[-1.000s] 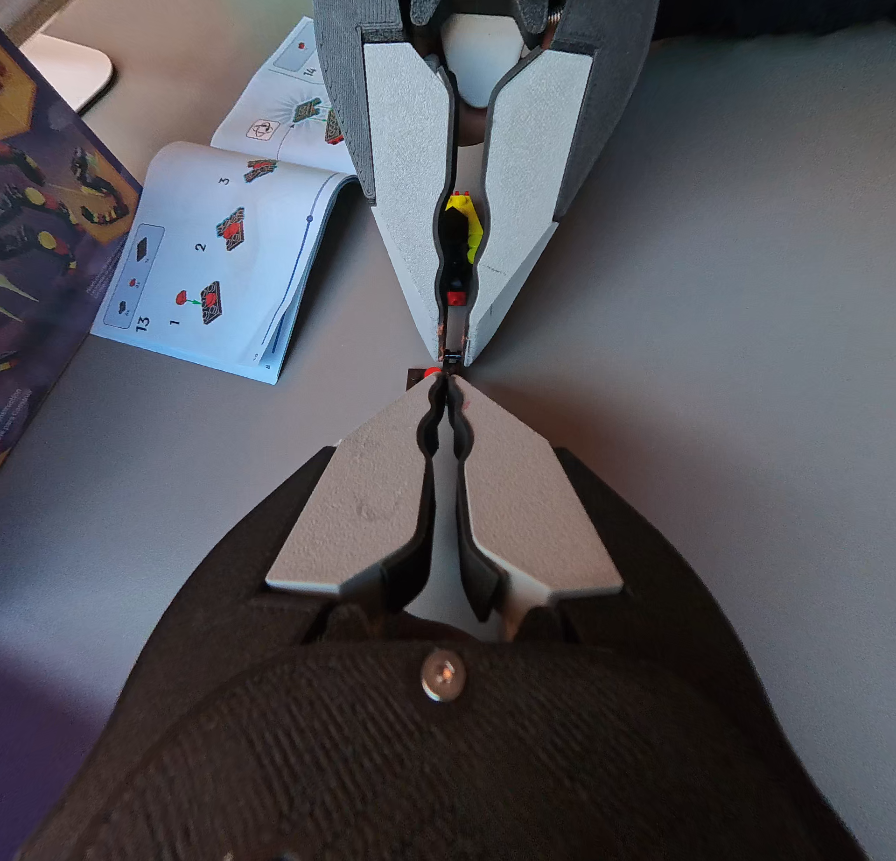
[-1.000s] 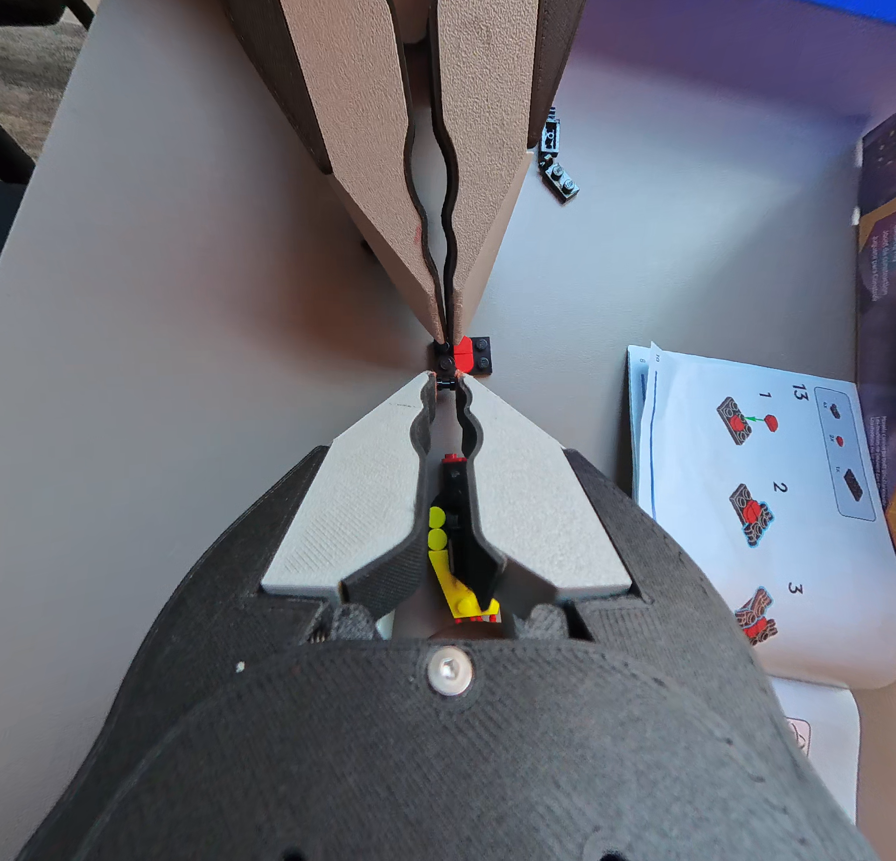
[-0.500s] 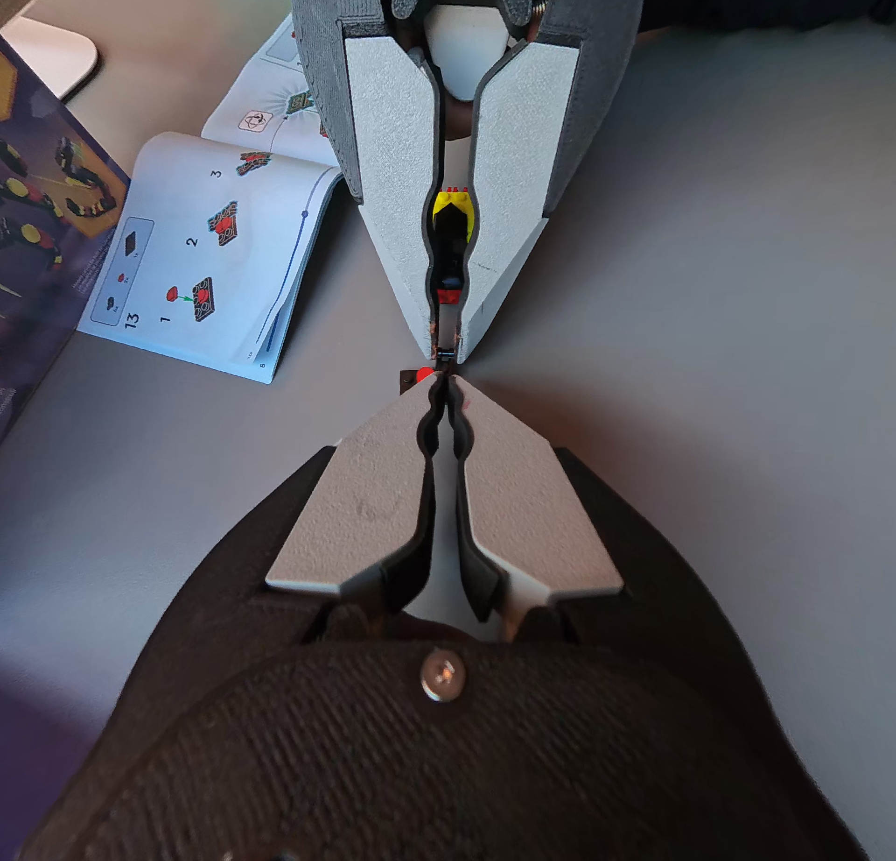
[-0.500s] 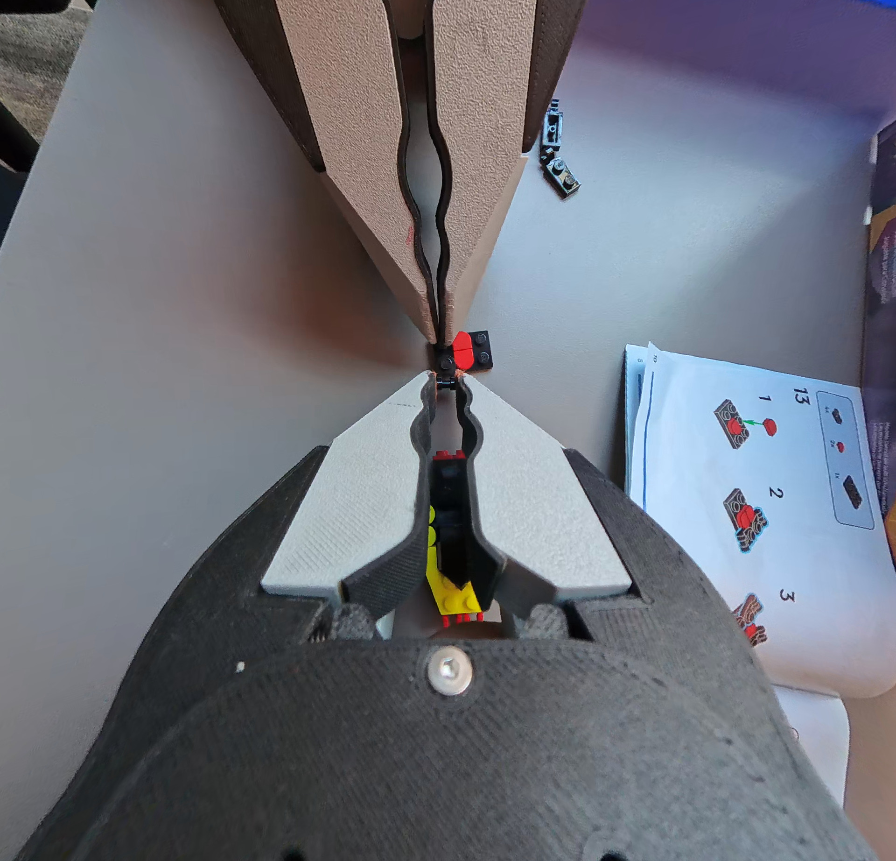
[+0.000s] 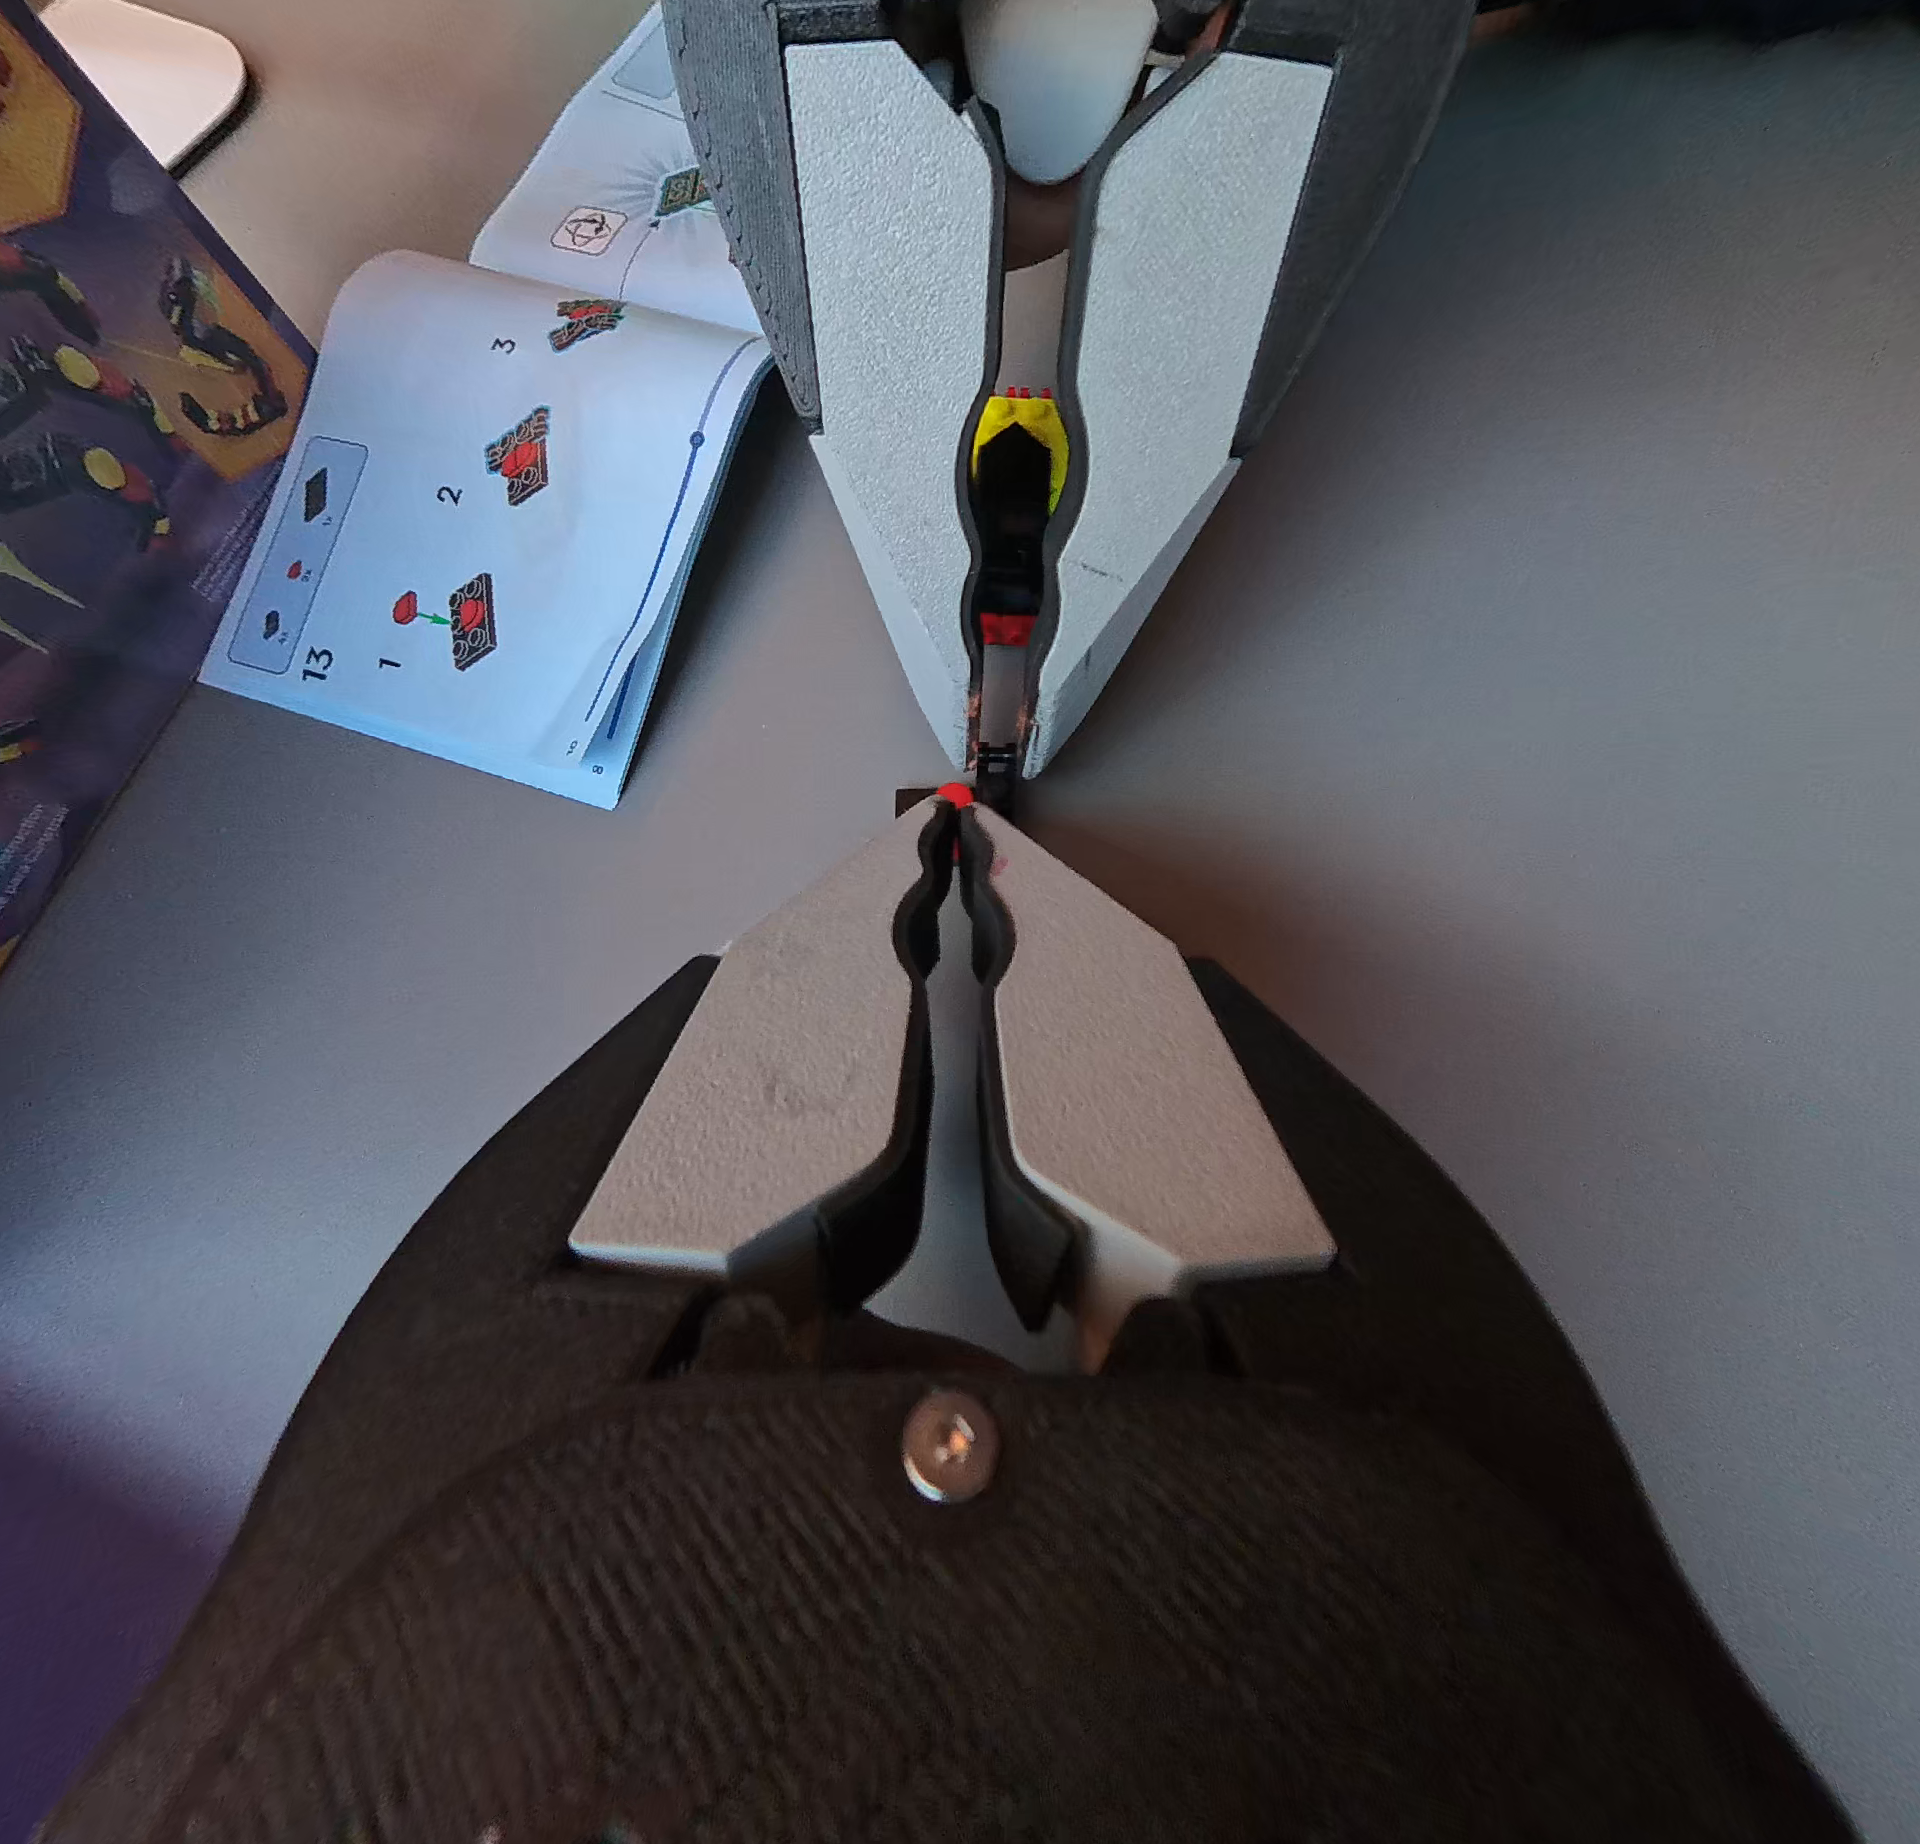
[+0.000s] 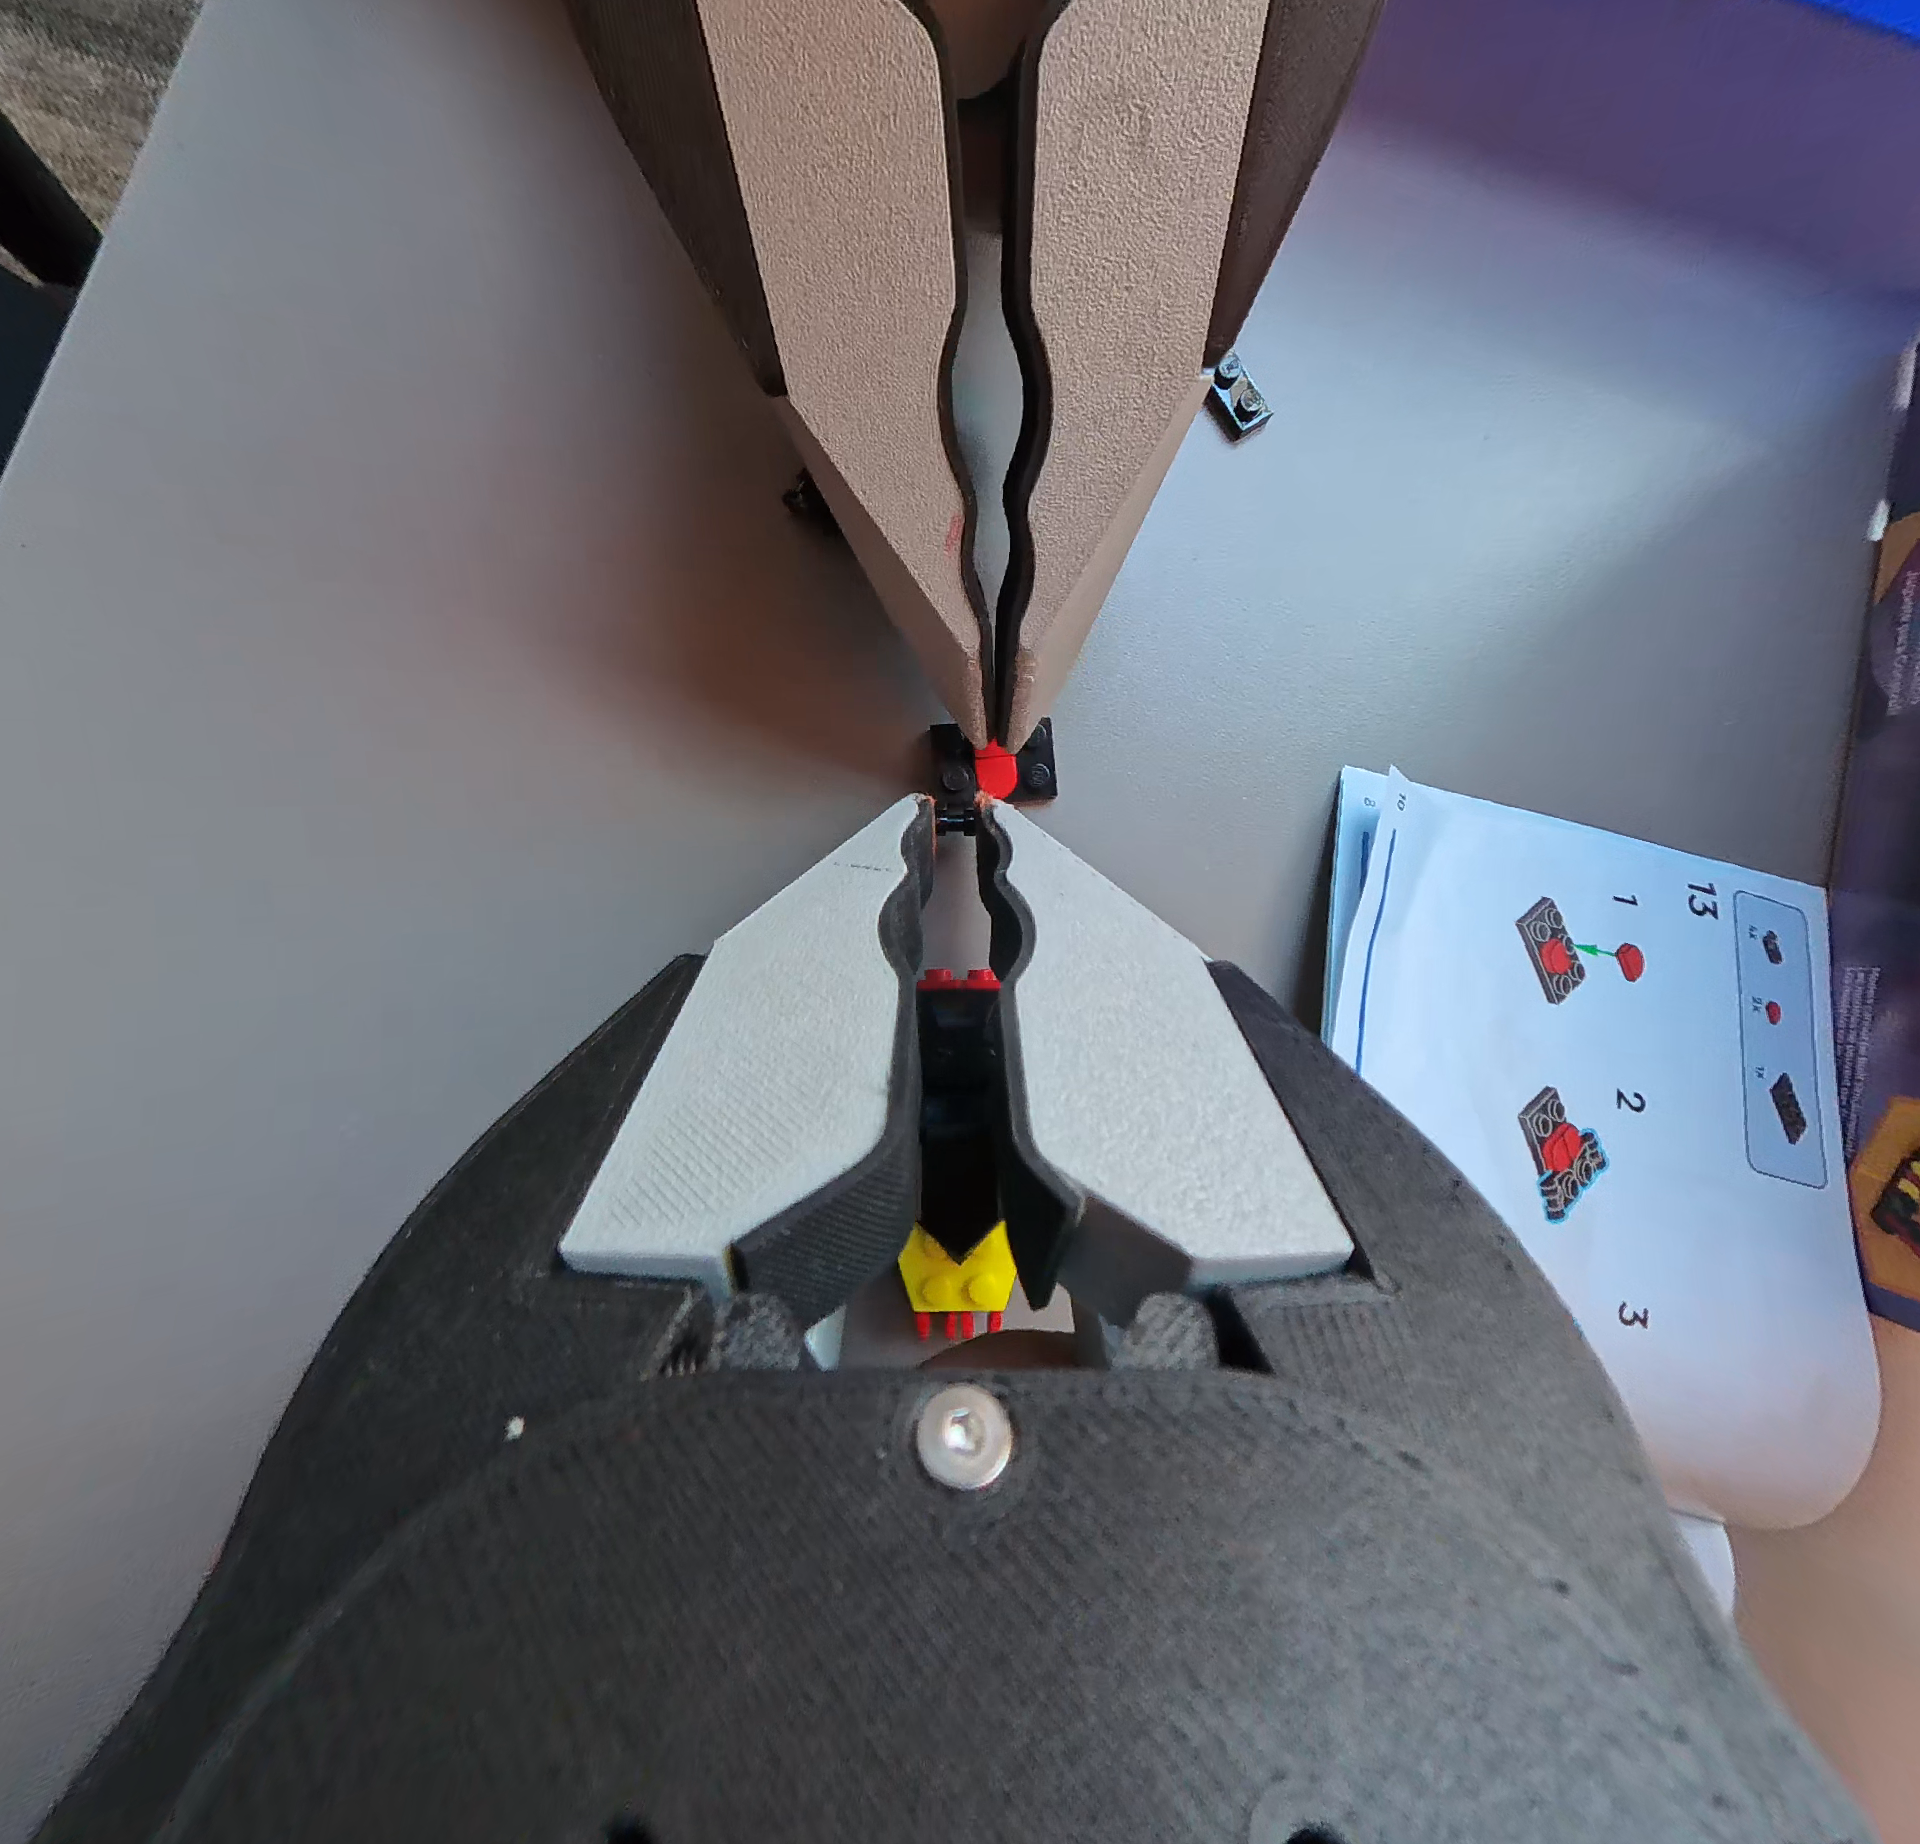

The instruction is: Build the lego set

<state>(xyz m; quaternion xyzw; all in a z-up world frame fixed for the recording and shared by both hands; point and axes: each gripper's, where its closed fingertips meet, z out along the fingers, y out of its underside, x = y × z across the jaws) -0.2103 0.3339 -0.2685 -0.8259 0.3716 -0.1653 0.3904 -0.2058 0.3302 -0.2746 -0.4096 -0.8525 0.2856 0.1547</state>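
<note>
We brought our two grippers nose to nose over the grey table. Our left gripper pinched the red round piece at its closed tips, pressing it onto the black plate lying flat, as the open instruction booklet beside it pictured. Our right gripper clamped the black, yellow and red lego model lengthwise between its fingers, apparently keeping it ready nearby.

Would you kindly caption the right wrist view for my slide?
Right gripper holding a black-and-yellow lego assembly meets the left gripper pinching a small red round stud on a black plate.
</note>
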